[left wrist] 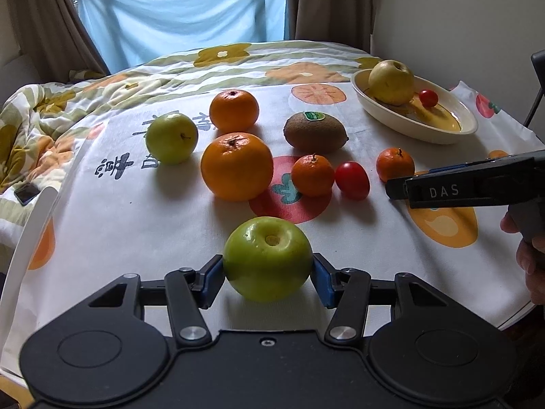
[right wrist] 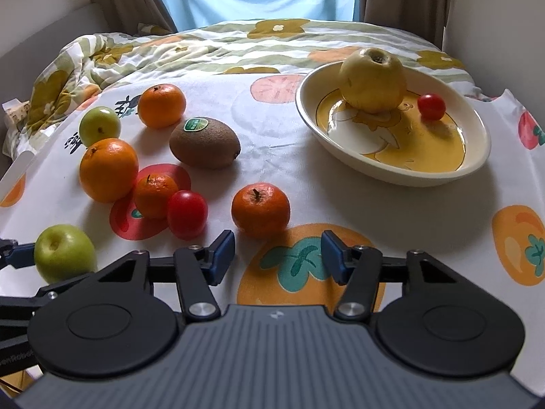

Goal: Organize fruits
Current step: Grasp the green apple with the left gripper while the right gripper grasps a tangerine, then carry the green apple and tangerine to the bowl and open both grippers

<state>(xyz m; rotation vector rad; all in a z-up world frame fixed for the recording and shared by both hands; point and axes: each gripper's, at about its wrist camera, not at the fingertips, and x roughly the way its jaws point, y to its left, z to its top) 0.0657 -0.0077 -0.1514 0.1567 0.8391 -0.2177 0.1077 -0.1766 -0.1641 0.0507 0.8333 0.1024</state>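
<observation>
Left wrist view showed the left tongs (left wrist: 268, 277) clamped on a round green apple (left wrist: 267, 258) at lower centre, their blue pads pressed to both of its sides. Right wrist view showed the right tongs (right wrist: 277, 255) spread apart with nothing between them, just in front of a small orange mandarin (right wrist: 260, 208). At upper right sat an oval cream dish with a yellow centre (right wrist: 477, 160) (holding a yellow apple (right wrist: 373, 80) and a small red cherry tomato (right wrist: 431, 106)) on the fruit-printed cloth covering the bench (right wrist: 272, 116).
</observation>
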